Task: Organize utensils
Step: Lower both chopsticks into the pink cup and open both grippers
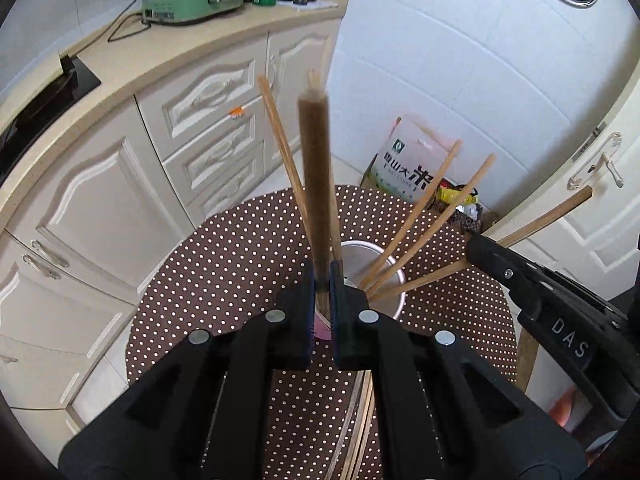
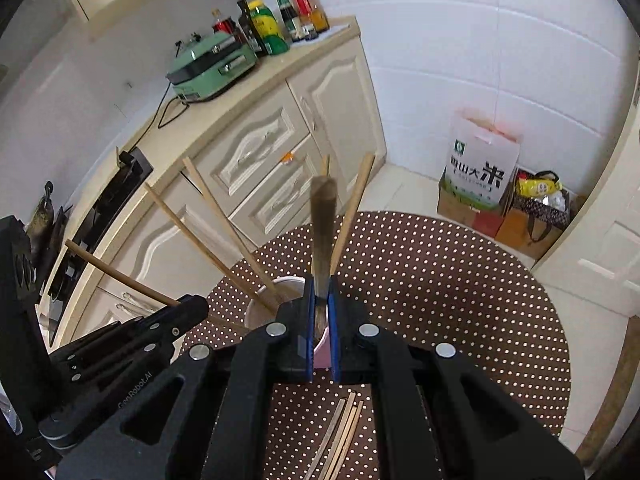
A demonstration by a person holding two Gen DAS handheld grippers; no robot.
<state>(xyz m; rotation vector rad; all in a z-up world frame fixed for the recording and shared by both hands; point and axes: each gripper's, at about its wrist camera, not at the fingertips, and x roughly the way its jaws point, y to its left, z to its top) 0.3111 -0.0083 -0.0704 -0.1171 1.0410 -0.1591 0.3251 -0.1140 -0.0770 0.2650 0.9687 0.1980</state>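
A pink-and-white holder cup (image 1: 376, 276) stands on a round table with a brown polka-dot cloth (image 1: 224, 264); several wooden chopsticks (image 1: 416, 216) lean out of it. My left gripper (image 1: 323, 280) is shut on a dark chopstick (image 1: 314, 168), upright over the cup's near rim. My right gripper (image 2: 321, 292) is shut on another dark chopstick (image 2: 322, 220), upright over the cup (image 2: 276, 296). The right gripper shows in the left wrist view (image 1: 488, 248) among the leaning chopsticks. The left gripper shows at lower left in the right wrist view (image 2: 196, 306). More chopsticks (image 2: 340, 432) lie flat on the cloth.
Cream cabinets (image 1: 120, 184) with a counter run along the left. A green appliance (image 2: 212, 68) and bottles (image 2: 280, 16) stand on the counter. A rice bag (image 2: 480, 164) and other bags sit on the floor by the tiled wall. A door (image 1: 600, 184) is at right.
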